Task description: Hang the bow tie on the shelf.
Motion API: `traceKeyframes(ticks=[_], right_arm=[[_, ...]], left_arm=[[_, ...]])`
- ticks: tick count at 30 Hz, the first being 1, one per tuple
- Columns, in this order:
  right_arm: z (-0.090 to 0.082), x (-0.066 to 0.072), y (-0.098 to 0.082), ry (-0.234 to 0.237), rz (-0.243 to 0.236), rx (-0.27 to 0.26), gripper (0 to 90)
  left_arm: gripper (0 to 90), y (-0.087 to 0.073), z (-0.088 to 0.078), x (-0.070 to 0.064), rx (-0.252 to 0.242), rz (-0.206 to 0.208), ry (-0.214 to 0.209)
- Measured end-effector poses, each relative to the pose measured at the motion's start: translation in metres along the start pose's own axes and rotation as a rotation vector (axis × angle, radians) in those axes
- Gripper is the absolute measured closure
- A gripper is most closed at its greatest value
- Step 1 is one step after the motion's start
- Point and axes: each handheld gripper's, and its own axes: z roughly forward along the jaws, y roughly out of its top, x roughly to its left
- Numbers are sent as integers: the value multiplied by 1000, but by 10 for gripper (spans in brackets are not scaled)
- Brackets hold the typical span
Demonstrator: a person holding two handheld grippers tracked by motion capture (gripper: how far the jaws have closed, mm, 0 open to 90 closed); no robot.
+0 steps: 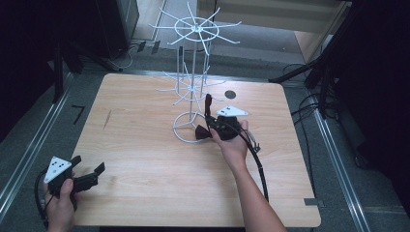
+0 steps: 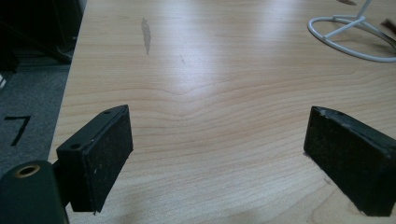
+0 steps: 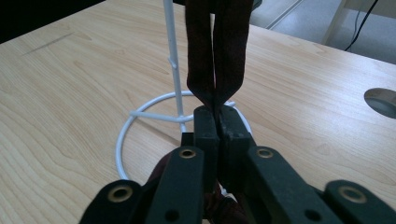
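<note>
A white wire display rack (image 1: 193, 72) with two tiers of spoke arms stands on the wooden table (image 1: 145, 154), right of centre. My right gripper (image 1: 212, 121) is beside the rack's ring base (image 1: 183, 129), shut on a dark maroon strap (image 1: 208, 102) that stands up from the jaws. In the right gripper view the doubled strap (image 3: 215, 46) rises from the closed right gripper (image 3: 215, 116), next to the rack's pole (image 3: 172, 46). More maroon material (image 1: 200, 133) hangs below the gripper. My left gripper (image 1: 88, 163) rests open near the table's front left corner, and the left gripper (image 2: 224, 154) holds nothing.
A dark round hole (image 1: 230, 94) sits in the table behind the right gripper. The rack's base (image 2: 350, 32) lies far ahead of the left gripper. Dark stands and cables surround the table on the floor.
</note>
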Motion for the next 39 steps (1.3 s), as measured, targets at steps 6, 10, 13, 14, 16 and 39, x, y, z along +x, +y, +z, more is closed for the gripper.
traceKeyframes(ticks=[6,10,13,14,16,39], right_arm=[[-7,-3,1,21,13,-28,620],[-21,-4,3,2,-7,-59,332],[-30,-5,2,-4,-22,-61,215],[-30,-5,2,-4,-22,-61,215],[-40,-7,0,-21,-23,-58,138],[-121,-47,-37,-131,28,-99,0]], left_arm=[[88,0,0,0,1,0,0],[88,0,0,0,1,0,0],[88,0,0,0,1,0,0],[88,0,0,0,1,0,0],[88,0,0,0,1,2,1],[88,0,0,-1,2,5,6]])
